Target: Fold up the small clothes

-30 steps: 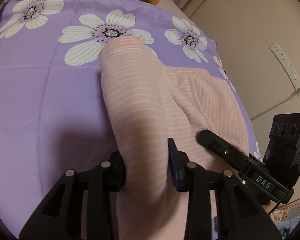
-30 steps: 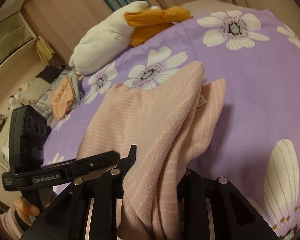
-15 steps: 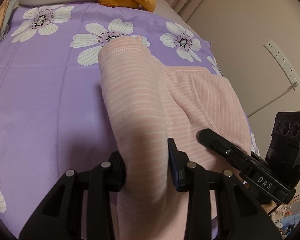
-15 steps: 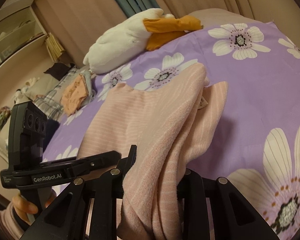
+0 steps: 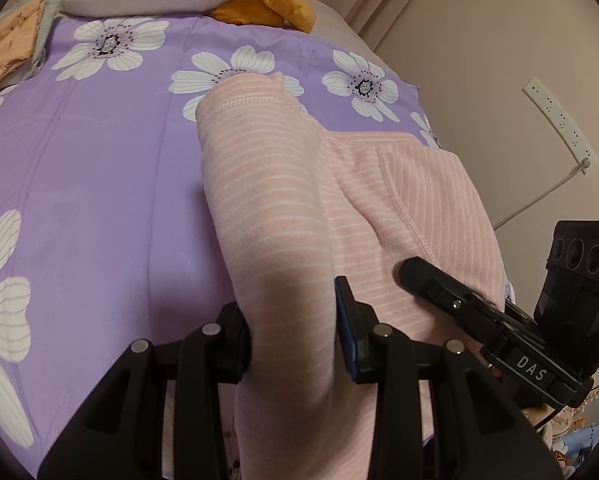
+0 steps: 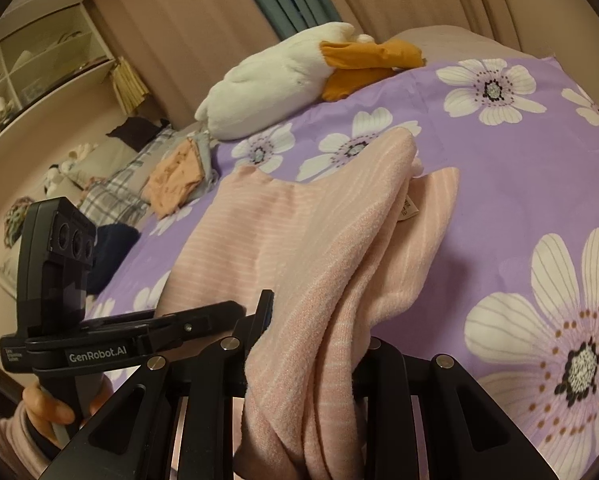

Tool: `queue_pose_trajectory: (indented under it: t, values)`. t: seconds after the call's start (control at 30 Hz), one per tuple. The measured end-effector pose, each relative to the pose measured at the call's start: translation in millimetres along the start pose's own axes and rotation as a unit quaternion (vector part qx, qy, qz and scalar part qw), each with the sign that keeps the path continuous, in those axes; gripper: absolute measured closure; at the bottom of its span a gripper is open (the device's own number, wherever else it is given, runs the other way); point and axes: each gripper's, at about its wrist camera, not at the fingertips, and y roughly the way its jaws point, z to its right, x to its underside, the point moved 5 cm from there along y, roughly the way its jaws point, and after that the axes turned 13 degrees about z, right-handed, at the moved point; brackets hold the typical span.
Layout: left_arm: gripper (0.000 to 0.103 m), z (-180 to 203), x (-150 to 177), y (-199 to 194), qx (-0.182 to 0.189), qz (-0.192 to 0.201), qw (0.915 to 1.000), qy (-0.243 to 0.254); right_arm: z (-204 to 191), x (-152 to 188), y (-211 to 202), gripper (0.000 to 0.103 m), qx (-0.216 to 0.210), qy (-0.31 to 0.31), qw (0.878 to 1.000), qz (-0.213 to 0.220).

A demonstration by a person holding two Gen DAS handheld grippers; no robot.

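Observation:
A pink striped garment (image 5: 283, 208) lies on the purple flowered bedspread (image 5: 99, 184), with its near edge lifted. My left gripper (image 5: 293, 340) is shut on one bunched corner of it. My right gripper (image 6: 307, 348) is shut on the other bunched corner (image 6: 339, 264), which drapes down between the fingers. A small label (image 6: 409, 206) shows on the lifted fold. Each gripper shows in the other's view, the right gripper (image 5: 499, 332) at the garment's right edge and the left gripper (image 6: 139, 340) at its left.
A white and orange plush toy (image 6: 299, 76) lies at the head of the bed. Folded orange and grey clothes (image 6: 179, 176) sit at the bed's far left. A power strip (image 5: 559, 124) with cable hangs on the wall to the right. Shelves (image 6: 39, 64) stand beyond.
Both grippers have kept their hold and drawn back toward the near edge of the bed, so more bedspread, the plush toy and the folded clothes have come into view.

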Motion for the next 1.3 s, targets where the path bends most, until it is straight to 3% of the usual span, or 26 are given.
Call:
queue_pose_trajectory:
  t: [0.6, 1.3]
  values:
    - [0.067, -13, 19, -44, -0.02, 0.011, 0.9996, -0.016, -42, 17, -13, 0.076, -0.019, -0.03, 0.999, -0.011]
    - [0.067, -45, 17, -67, -0.037, 0.028, 0.9978, -0.047, -76, 20, 8, 0.076, -0.038, -0.063, 0.997, -0.031]
